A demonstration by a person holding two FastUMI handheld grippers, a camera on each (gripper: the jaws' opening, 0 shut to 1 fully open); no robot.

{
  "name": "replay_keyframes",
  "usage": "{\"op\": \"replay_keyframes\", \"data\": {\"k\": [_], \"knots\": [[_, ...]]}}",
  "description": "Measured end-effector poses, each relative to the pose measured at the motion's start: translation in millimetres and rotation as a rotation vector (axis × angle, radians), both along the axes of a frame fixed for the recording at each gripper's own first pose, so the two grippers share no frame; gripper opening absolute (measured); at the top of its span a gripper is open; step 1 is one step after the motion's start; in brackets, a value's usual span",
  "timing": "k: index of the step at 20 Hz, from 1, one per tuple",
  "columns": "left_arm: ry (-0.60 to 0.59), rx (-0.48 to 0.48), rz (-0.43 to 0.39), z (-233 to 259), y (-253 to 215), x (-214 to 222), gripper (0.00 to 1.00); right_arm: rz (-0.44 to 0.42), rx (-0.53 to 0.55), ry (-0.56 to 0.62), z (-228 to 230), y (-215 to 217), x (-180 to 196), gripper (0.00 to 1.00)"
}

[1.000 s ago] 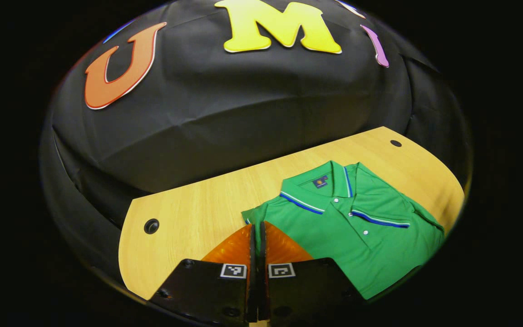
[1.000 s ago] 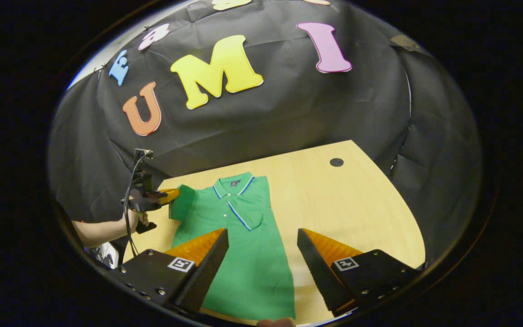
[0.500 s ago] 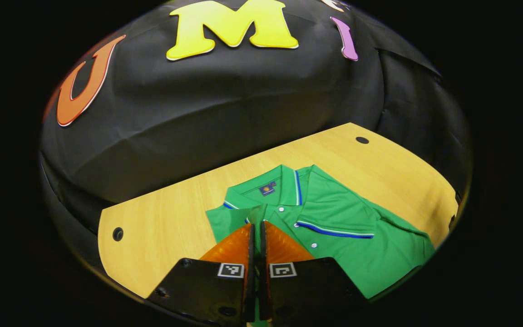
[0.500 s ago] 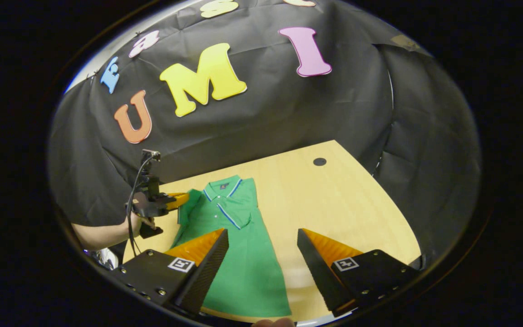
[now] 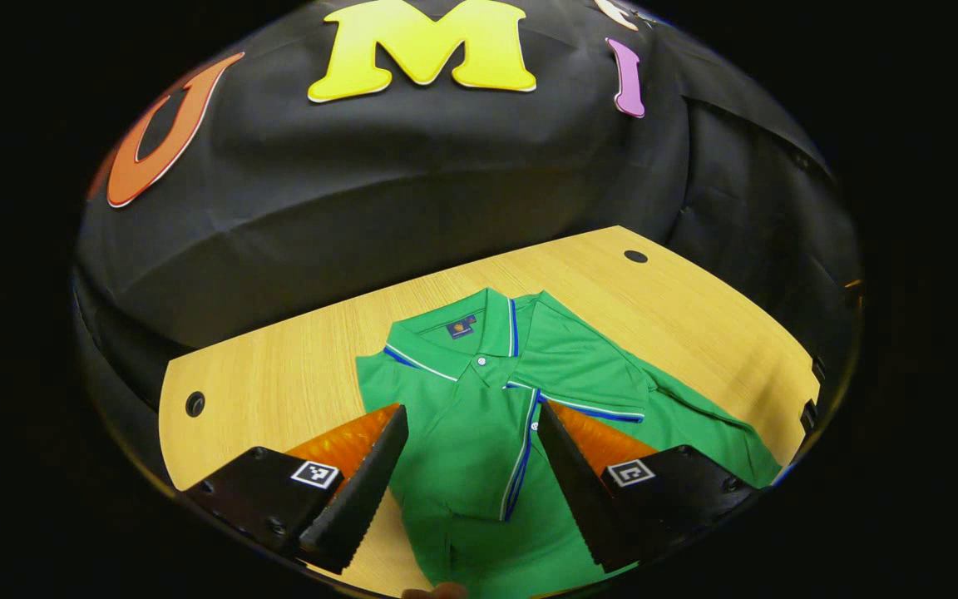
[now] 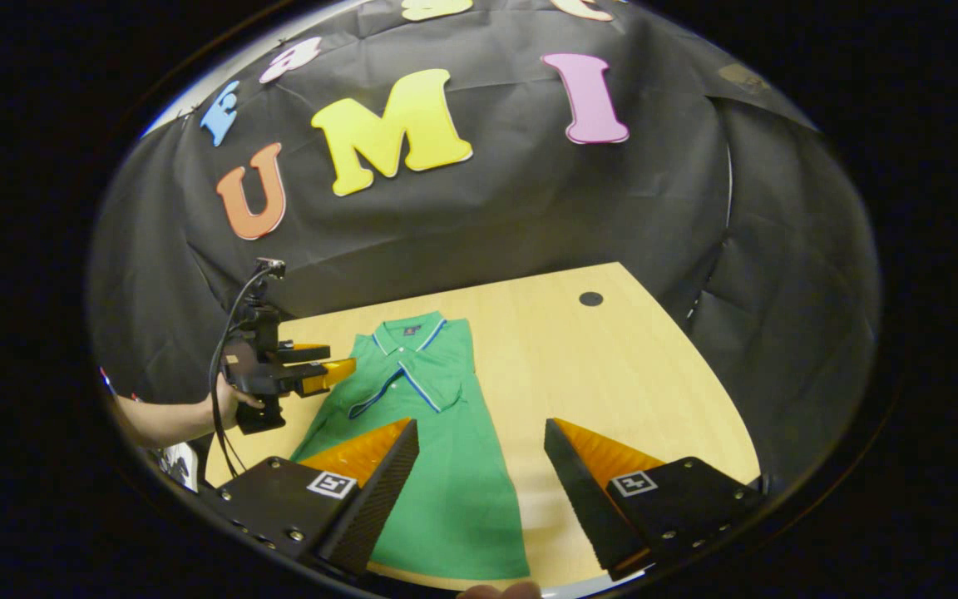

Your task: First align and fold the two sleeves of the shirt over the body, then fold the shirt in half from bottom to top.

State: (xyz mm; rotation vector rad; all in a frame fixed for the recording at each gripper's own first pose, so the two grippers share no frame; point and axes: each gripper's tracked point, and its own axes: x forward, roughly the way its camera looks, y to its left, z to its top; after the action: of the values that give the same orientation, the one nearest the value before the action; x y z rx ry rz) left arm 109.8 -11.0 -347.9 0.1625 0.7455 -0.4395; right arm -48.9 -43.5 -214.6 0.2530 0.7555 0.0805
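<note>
A green polo shirt [image 5: 462, 416] lies flat on the wooden table [image 5: 296, 383], collar toward the booth wall. Both sleeves are folded onto the body: the left sleeve's striped cuff [image 5: 519, 466] runs down the middle and the right sleeve's cuff [image 5: 595, 409] lies across the chest. My left gripper [image 5: 466, 491] hovers open just above the folded left sleeve, holding nothing. In the right gripper view the shirt [image 6: 446, 466] stretches toward my right gripper [image 6: 479, 499], which is open near the hem, one finger over cloth and one over bare table. There the left gripper [image 6: 339, 358] is at the shirt's left shoulder.
A person's hand [image 6: 225, 399] holds the left gripper, with a cable trailing from it. The table has round dark holes [image 5: 635, 256] [image 5: 194, 404] [image 6: 590, 298] near its far corners. Bare wood [image 6: 612, 374] lies to the right of the shirt. The black cloth wall stands behind the table.
The left gripper, shut on the left sleeve, carried it across onto the body, then opened and let it go. The right gripper stayed open and nearly still.
</note>
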Motion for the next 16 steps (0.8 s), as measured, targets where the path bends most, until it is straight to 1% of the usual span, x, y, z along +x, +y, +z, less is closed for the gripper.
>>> {"op": "replay_keyframes", "data": {"k": [2,5,9,11,14,16], "knots": [[-0.008,-0.017,0.04,11.2,11.0,-14.7,1.0,0.024,-0.055,-0.018,0.5,6.4,1.8,0.95],[0.011,-0.056,0.109,24.3,28.3,-50.2,1.0,0.07,-0.114,-0.048,3.2,19.9,0.5,0.95],[-0.024,-0.047,0.192,51.8,55.1,-98.2,1.0,0.153,-0.147,-0.053,0.5,40.2,-14.2,0.95],[-0.032,-0.062,0.199,64.8,58.6,-126.5,1.0,0.183,-0.151,-0.043,-4.0,47.2,-25.4,0.95],[-0.017,-0.068,0.199,67.4,65.4,-167.3,1.0,0.223,-0.16,-0.019,-13.6,51.4,-45.4,0.95],[0.012,-0.073,0.167,62.1,66.7,-198.9,1.0,0.258,-0.171,-0.001,-22.2,51.8,-60.0,0.95]]}}
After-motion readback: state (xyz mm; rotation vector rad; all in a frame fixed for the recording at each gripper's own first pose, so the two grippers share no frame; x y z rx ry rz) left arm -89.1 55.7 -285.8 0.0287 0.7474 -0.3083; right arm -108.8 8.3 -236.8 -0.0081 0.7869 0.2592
